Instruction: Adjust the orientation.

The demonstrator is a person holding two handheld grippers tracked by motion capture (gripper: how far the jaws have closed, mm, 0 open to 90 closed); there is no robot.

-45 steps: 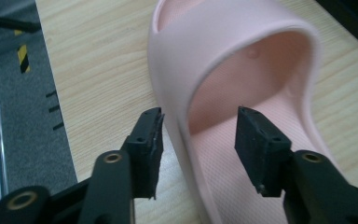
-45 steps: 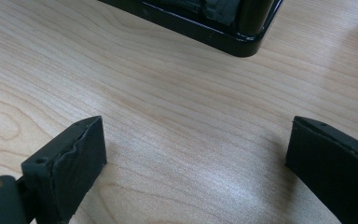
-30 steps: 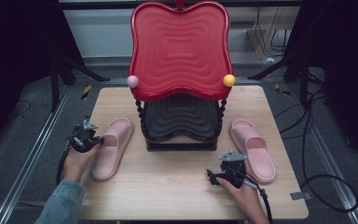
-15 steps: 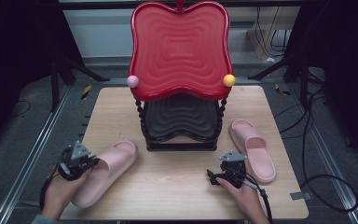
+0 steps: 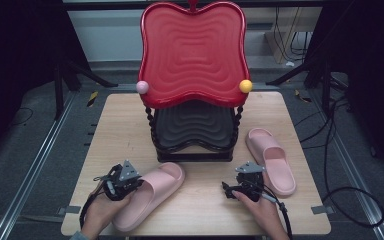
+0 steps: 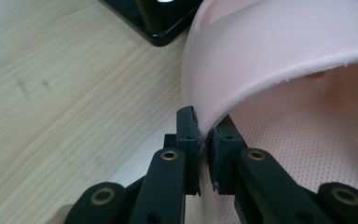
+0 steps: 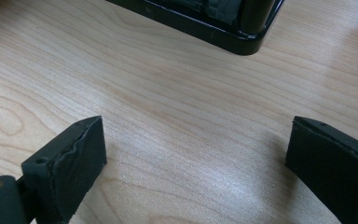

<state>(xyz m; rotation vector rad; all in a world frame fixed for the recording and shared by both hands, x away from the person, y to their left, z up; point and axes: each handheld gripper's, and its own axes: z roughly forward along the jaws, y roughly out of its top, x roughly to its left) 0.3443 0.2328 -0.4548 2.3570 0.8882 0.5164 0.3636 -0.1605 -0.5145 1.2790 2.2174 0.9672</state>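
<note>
The pink slipper (image 5: 147,195) lies slanted on the near left of the wooden table (image 5: 120,125), its toe towards the black base of the two-tier stand (image 5: 192,150). The left gripper (image 5: 122,181) is clamped on the edge of the slipper's strap (image 6: 279,51), its jaws having just been closing with the strap rim between them. The second pink slipper (image 5: 271,160) lies right of the stand, with the right gripper (image 5: 245,182) just beside its near end, jaws wide apart over bare wood. The table stands on a grey floor with cables (image 5: 340,195) at the right.

A second ago the held slipper lay straight along the left edge; now it sits turned and nearer the middle, heel close to the near edge. Bare wood lies between the two grippers.
</note>
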